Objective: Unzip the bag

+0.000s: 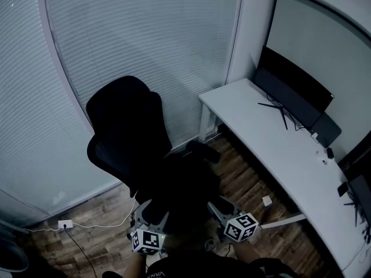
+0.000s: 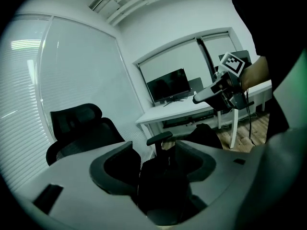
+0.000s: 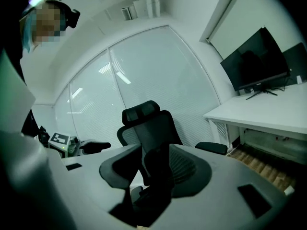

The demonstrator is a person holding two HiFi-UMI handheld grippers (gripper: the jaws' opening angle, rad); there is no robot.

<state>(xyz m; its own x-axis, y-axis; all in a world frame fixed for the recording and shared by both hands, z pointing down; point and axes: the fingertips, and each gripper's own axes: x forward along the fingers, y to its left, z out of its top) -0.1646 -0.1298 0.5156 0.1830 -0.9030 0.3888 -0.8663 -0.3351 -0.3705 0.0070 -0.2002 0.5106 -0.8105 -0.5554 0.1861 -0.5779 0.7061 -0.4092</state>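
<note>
To the left of the left tongs [image 1: 146,208], a small white plug box [image 1: 65,224] sits on the wood floor [image 1: 110,210]. A thin white cord [image 1: 101,225] runs from it toward the tongs. The left tongs are held low, and their two jaws are wide apart. They are not pinching anything. A black shape shows in the gap between the jaws, and it looks like the bag [image 1: 185,193]. The bag is just in front of both tongs, between them, on the seat of a big black chair [image 1: 130,126]. The bag and the seat are both so dark that it is hard to see where one stops and the other starts. The tall back of the chair stands past the bag, farther from the tongs. Behind the chair is a wall of window blinds [image 1: 145,33]. One black armrest [image 2: 160,138] sticks out just past the jaws of the left tongs. The right tongs [image 1: 219,206] are held beside the left ones, a little apart, and point at the same chair. Their jaws are wide apart too and pinch nothing. The same dark shape shows in their gap, in front of the chair back. To the right of the right tongs, a small white box [image 1: 266,200] lies on the floor. Above it is a long white desk [image 1: 272,149]. A black screen [image 1: 293,86] stands on the far side of the desk, well away from both tongs.
</note>
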